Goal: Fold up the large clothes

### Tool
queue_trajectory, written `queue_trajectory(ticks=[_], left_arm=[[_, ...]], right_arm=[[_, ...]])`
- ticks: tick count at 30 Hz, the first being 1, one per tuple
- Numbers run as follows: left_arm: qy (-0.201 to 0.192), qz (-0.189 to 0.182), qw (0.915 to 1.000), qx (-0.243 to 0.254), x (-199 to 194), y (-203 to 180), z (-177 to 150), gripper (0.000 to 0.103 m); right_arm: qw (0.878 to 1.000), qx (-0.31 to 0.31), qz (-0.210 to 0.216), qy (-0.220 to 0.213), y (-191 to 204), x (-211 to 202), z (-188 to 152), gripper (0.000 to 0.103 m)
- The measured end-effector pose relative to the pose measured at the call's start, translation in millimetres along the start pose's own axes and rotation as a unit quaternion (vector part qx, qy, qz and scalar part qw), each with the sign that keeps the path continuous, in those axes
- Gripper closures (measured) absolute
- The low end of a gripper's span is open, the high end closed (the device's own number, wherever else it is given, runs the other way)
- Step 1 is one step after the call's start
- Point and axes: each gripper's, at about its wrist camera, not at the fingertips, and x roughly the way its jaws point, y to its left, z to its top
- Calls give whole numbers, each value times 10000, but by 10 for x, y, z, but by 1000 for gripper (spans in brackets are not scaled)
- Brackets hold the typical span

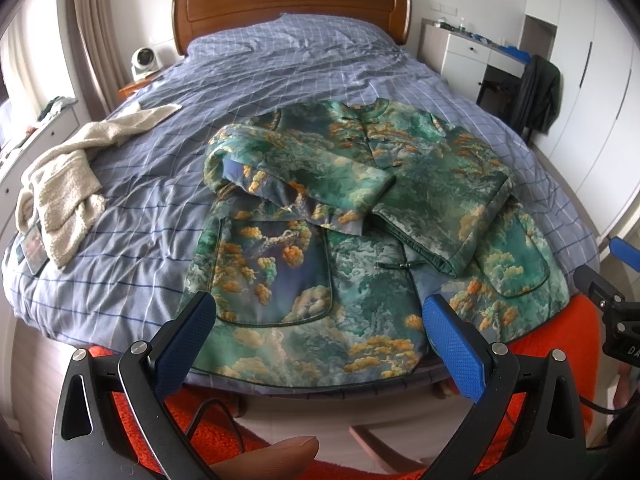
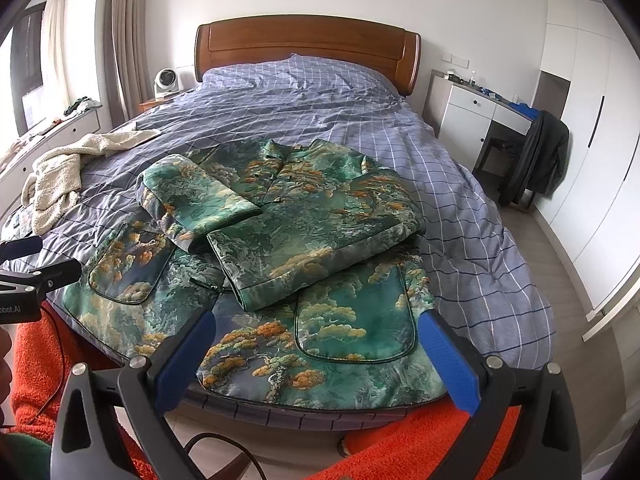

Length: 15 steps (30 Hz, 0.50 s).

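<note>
Two grippers hang at the foot of the bed, both spread wide with nothing between their blue pads. In the left wrist view the left gripper [image 1: 320, 320] hovers above the near hem of the jacket, its fingers [image 1: 454, 344] apart over the printed fabric without touching it; the right gripper [image 1: 612, 276] shows at the right edge of that view, too little of it in frame there to read. The right wrist view shows the right gripper [image 2: 316, 344] likewise gaping over the hem, and part of the left tool at the left edge. Below both, orange fuzzy fabric [image 2: 420, 436] covers the person's lap or legs, and a thumb [image 1: 276, 454] rests at the bottom of the left view. The green jacket [image 1: 360, 248], patterned with orange and cream trees and clouds, lies face up at the foot of the blue checked duvet [image 2: 460, 208], both sleeves folded inward across its chest, the collar pointing towards the headboard and two patch pockets showing near the hem. A cream fleece garment [image 1: 60, 184] is crumpled well to the left of it. Beyond stand the wooden headboard [image 2: 308, 44], a small white fan [image 2: 165, 79] on the bedside table, and a white dresser [image 2: 476, 116] with a dark garment [image 2: 540, 156] draped over a chair.
</note>
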Motion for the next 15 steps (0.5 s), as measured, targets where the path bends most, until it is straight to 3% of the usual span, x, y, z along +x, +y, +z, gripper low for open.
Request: queue_trajectory(ticks=[15], left_arm=[[6, 0, 10000, 1, -1, -4, -9, 0]], right_arm=[[10000, -16, 8, 20, 10, 14, -7, 0]])
